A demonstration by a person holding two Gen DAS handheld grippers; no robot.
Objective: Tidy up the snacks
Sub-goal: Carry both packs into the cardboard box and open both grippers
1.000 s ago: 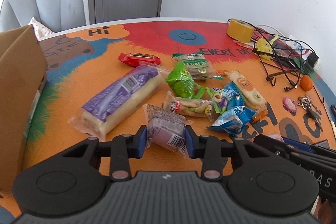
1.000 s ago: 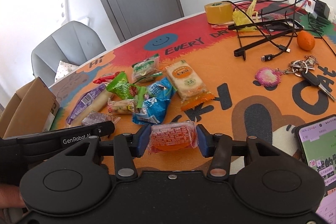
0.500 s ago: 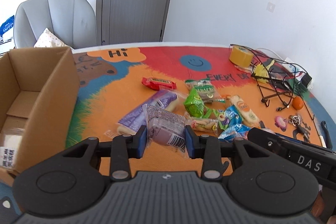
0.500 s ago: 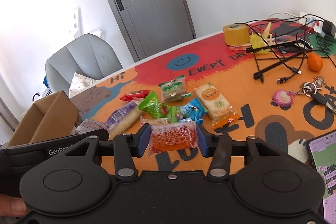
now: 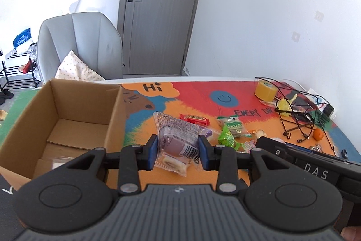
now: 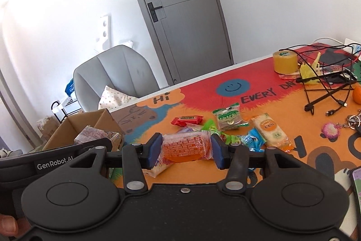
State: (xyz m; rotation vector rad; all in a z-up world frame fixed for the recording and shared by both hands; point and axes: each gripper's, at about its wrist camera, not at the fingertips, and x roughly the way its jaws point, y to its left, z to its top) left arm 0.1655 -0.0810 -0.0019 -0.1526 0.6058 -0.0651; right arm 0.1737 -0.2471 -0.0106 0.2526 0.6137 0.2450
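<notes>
My left gripper (image 5: pixel 177 151) is shut on a purple snack in a clear wrapper (image 5: pixel 176 137), held above the table just right of the open cardboard box (image 5: pixel 67 105). My right gripper (image 6: pixel 187 150) is shut on an orange snack packet (image 6: pixel 186 147), held above the table. Loose snacks lie on the colourful mat: a red bar (image 6: pixel 186 120), a green-and-white packet (image 6: pixel 228 118), an orange-labelled cracker pack (image 6: pixel 270 130), a blue packet (image 6: pixel 251 139) and a bright green packet (image 5: pixel 227 139). The box also shows at left in the right wrist view (image 6: pixel 90 125), with the left gripper's snack (image 6: pixel 97 136) beside it.
A yellow tape roll (image 6: pixel 285 61), tangled black cables and a stand (image 6: pixel 327 87), an orange fruit (image 5: pixel 318 134), keys (image 6: pixel 354 122) and a phone (image 6: pixel 357 177) lie at the table's right. A grey chair (image 5: pixel 76 46) stands behind the box.
Both grippers rose and swung left with their snacks held. The left gripper's purple snack came up off the table, and the box now lies just left of it.
</notes>
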